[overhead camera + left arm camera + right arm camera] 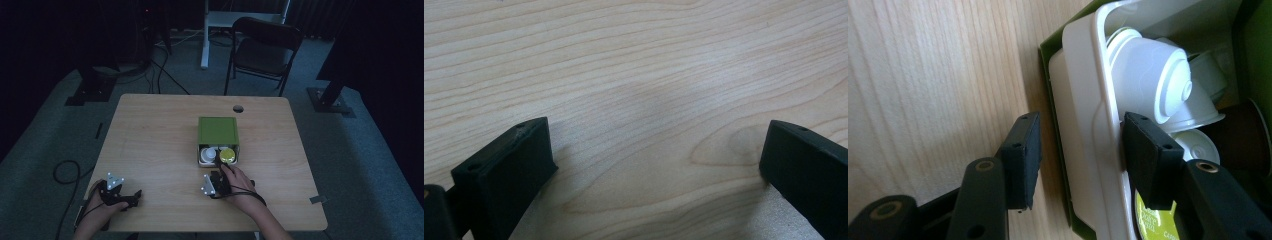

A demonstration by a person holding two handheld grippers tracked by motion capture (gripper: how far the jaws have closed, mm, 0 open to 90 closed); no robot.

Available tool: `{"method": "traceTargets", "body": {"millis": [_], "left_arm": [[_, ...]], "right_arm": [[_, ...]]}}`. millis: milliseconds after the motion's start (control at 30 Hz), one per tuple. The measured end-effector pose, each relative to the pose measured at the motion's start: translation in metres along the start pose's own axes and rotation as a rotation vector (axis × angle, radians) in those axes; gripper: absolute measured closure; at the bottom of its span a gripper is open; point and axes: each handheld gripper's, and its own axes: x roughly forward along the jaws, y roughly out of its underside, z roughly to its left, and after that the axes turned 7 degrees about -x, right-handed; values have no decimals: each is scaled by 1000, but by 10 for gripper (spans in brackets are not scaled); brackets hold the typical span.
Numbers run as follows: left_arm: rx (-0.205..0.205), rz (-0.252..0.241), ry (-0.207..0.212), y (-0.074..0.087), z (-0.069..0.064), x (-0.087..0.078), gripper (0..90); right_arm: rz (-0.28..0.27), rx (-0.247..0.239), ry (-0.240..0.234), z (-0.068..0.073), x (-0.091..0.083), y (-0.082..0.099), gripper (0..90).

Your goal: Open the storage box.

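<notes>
Straddling white tray (pixel 1083 100) wall: right gripper (pixel 1080 150)

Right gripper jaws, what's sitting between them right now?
In the right gripper view, the right gripper is open, with the front wall of the white tray between its jaws, one outside, one inside among white capsules.

**Green box with its drawer pulled out**

A green box (pixel 218 131) sits flat on the surface (pixel 150 150), right of centre, its lid square and plain. At its near side a white drawer (pixel 202 159) stands pulled out. Inside lie white capsules (pixel 1153 80), one on its side with its base showing, and a capsule with a yellow-green lid (pixel 228 155). The drawer's front wall (pixel 1083 125) lies between the jaws of the right hand-held gripper (pixel 1078 145).
</notes>
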Motion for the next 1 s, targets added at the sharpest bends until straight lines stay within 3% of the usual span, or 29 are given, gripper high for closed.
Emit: {"method": "traceTargets", "body": {"millis": [267,433,667,733,1000], "left_arm": [[0,0,0,0,0,0,9],[0,0,0,0,0,0,9],[0,0,0,0,0,0,9],[0,0,0,0,0,0,9],[-1,0,0,0,0,0,9]], "right_arm": [[18,-34,3,1,4,-1,504],[26,-82,26,3,8,0,518],[36,-76,50,1,7,-1,610],[28,-72,61,0,6,0,684],[58,-72,52,-2,6,-3,701]]}}
